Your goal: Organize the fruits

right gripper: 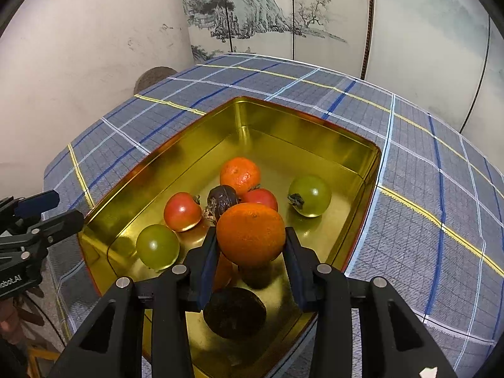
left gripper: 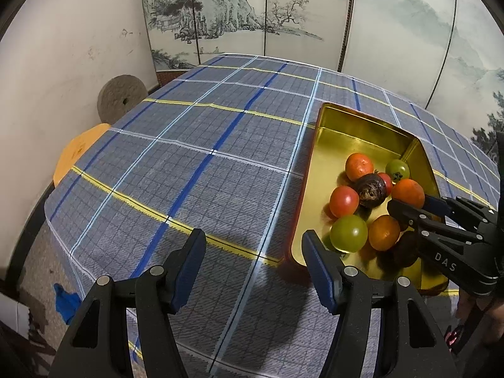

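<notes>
- Left gripper [left gripper: 253, 266], in its own view, hangs released and empty over the cloth [left gripper: 189, 173] beside the tin [left gripper: 352, 116]; most fruit already lies inside, and none shows on the cloth.
- Right gripper [right gripper: 251, 261], in its view, clasps an orange [right gripper: 251, 234] above the tin [right gripper: 315, 126], over the other fruit; judging by this, setting it down is about all that remains.

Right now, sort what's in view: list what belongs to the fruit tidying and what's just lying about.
Belongs to the job:
- gold tin
- orange held in the right gripper
- other oranges, red and green tomatoes, dark fruits in the tin
- left gripper, open

Just lying about:
- stone disc
- painted screen
- checked tablecloth
</notes>
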